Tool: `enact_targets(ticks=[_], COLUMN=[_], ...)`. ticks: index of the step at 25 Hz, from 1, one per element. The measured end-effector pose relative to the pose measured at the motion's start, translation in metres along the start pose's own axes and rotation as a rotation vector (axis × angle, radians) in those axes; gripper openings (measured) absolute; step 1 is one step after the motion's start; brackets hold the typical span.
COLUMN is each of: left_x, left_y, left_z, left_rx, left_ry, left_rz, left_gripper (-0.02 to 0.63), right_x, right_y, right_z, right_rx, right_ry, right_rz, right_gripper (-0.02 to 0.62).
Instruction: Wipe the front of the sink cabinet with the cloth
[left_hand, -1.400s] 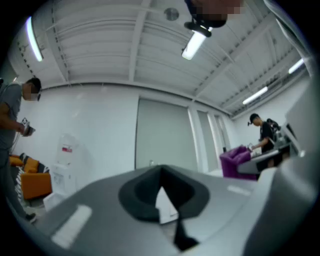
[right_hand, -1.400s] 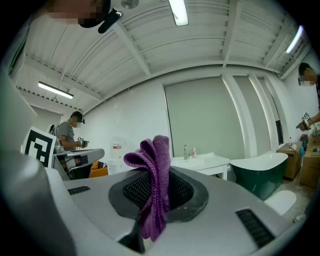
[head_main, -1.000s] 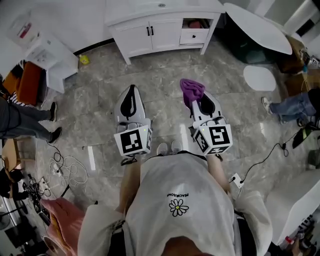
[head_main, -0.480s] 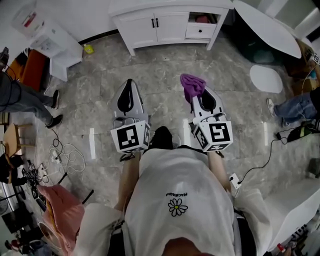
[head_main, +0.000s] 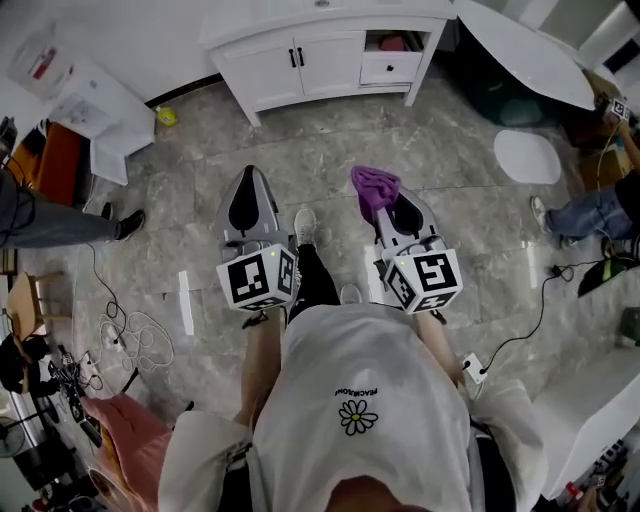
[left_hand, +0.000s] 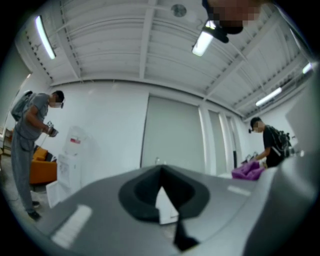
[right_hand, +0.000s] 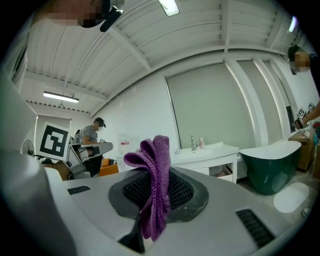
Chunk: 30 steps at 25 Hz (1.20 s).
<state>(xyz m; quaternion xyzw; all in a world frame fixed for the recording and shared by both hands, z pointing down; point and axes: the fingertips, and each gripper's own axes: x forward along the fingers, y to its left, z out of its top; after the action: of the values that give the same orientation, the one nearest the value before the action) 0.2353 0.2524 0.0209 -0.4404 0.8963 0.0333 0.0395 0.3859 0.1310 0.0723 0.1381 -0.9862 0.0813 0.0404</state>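
Observation:
The white sink cabinet (head_main: 320, 55) stands at the far wall, with two doors, a small drawer and an open shelf; in the right gripper view it shows as the sink cabinet (right_hand: 207, 157) far ahead. A purple cloth (head_main: 375, 188) sticks out of my right gripper (head_main: 385, 205), which is shut on it; the cloth (right_hand: 152, 185) hangs bunched between the jaws. My left gripper (head_main: 245, 195) is shut with nothing in it, the jaws meeting in the left gripper view (left_hand: 162, 200). Both grippers are held over the floor, well short of the cabinet.
A dark green bathtub with a white rim (head_main: 520, 60) stands right of the cabinet, a white oval mat (head_main: 528, 157) beside it. A white water dispenser (head_main: 85, 95) is at the left. People stand at the left (head_main: 50, 225) and right (head_main: 590, 210) edges. Cables (head_main: 130, 335) lie on the floor.
I have stepped forward, one foot now showing between the grippers. Both grippers keep their poses, the cloth still held. The person at the left has shifted.

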Motion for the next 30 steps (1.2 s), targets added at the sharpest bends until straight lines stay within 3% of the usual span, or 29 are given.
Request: enact_targets(ticks=[4, 8, 14, 21, 30], left_x=[0.039, 0.090, 0.173, 0.248, 0.319], left_y=[0.008, 0.020, 0.050, 0.104, 0.146], left_z=[-0.010, -0.023, -0.022, -0.026, -0.045], left_rx=[0.009, -0.055, 0.009, -0.008, -0.028], left_ry=[0.015, 0.056, 0.042, 0.060, 0.093], left_rz=[-0.029, -0.081, -0.141, -0.153, -0.164], left_gripper=[0.005, 0.005, 0.005, 0.005, 0.005], right_x=[0.031, 0.078, 0.169, 0.258, 0.319], right_y=[-0.017, -0.033, -0.046, -0.058, -0.075], right_z=[0.004, 0.010, 0.026, 0.052, 0.046], right_rx=[0.022, 0.053, 0.074, 0.090, 0.142], right_ry=[0.011, 0.033, 0.049, 0.039, 0.082], right_rz=[-0.036, -0.069, -0.096, -0.144, -0.219], right_gripper=[0.061, 0.061, 0.061, 0.061, 0.061])
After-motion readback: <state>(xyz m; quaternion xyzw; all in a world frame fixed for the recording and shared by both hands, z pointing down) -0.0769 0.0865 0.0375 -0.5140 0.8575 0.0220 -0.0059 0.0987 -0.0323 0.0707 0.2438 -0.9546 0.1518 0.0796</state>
